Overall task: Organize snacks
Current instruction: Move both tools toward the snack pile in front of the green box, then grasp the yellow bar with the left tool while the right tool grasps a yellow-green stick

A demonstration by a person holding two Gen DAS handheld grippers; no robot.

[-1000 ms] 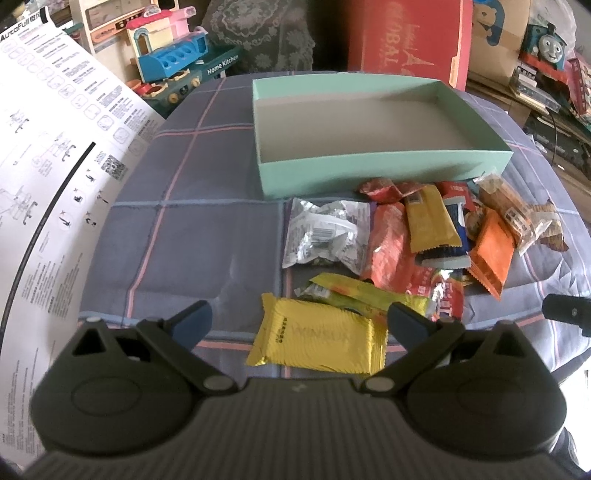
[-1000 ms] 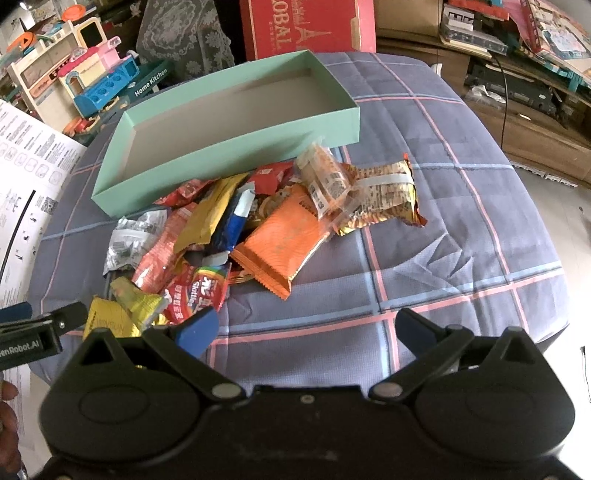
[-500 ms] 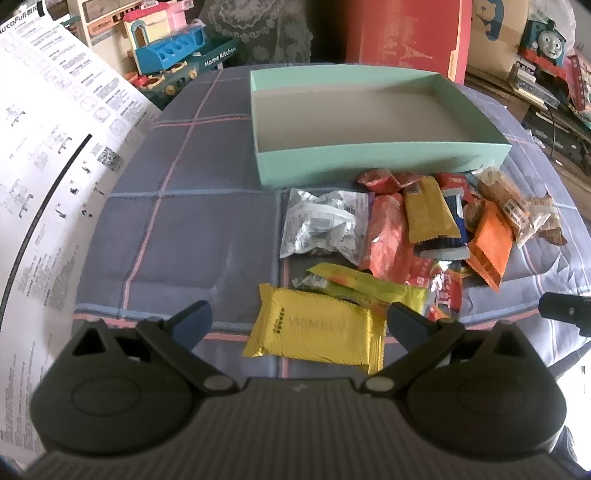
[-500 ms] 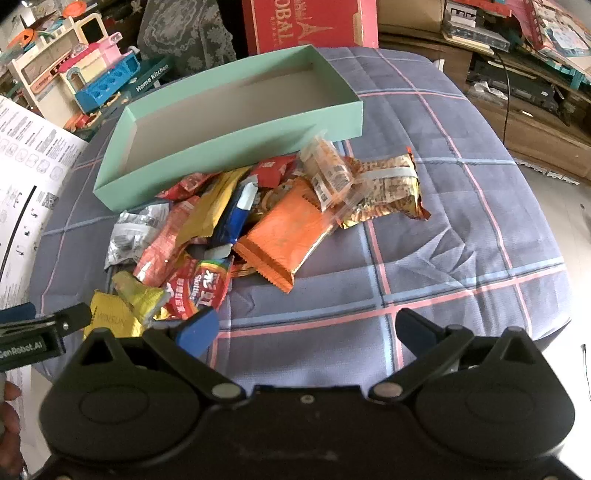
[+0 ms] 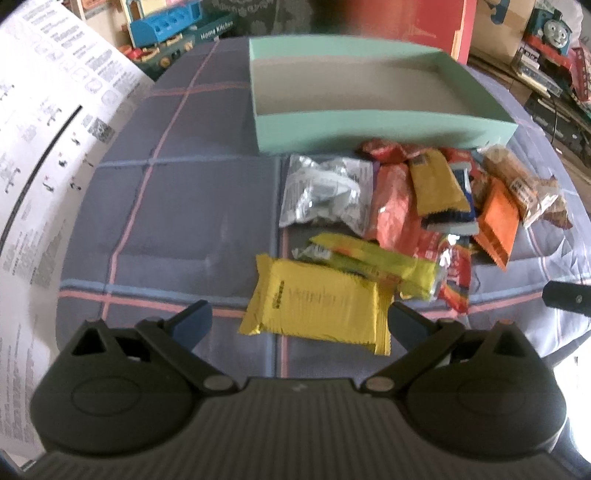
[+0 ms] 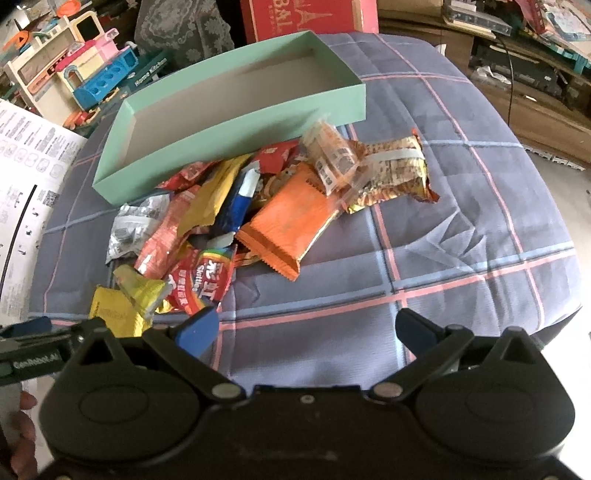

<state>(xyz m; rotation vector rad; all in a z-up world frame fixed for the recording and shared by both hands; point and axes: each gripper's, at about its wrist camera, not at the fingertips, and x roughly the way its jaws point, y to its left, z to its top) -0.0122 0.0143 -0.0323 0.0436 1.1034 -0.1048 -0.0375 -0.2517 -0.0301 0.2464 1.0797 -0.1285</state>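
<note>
An empty mint-green box point(image 5: 384, 131) stands on the checked cloth, also in the right wrist view point(image 6: 229, 138). Before it lies a pile of snack packets: a yellow packet point(image 5: 317, 304) nearest me, a silver one point(image 5: 325, 194), an orange one point(image 6: 291, 225) and a red Skittles bag point(image 6: 201, 280). My left gripper point(image 5: 299, 321) is open and empty, its fingers either side of the yellow packet's near edge. My right gripper point(image 6: 306, 326) is open and empty above the cloth, right of the pile.
A large printed sheet point(image 5: 48, 147) hangs over the table's left side. Toys point(image 6: 88, 74), a red box point(image 6: 306, 14) and shelves of clutter stand behind the table. The table's right edge point(image 6: 565, 280) drops to the floor.
My left gripper has drawn back and risen a little, so the yellow packet sits farther ahead of the fingers. My right gripper has shifted slightly; the pile has not moved.
</note>
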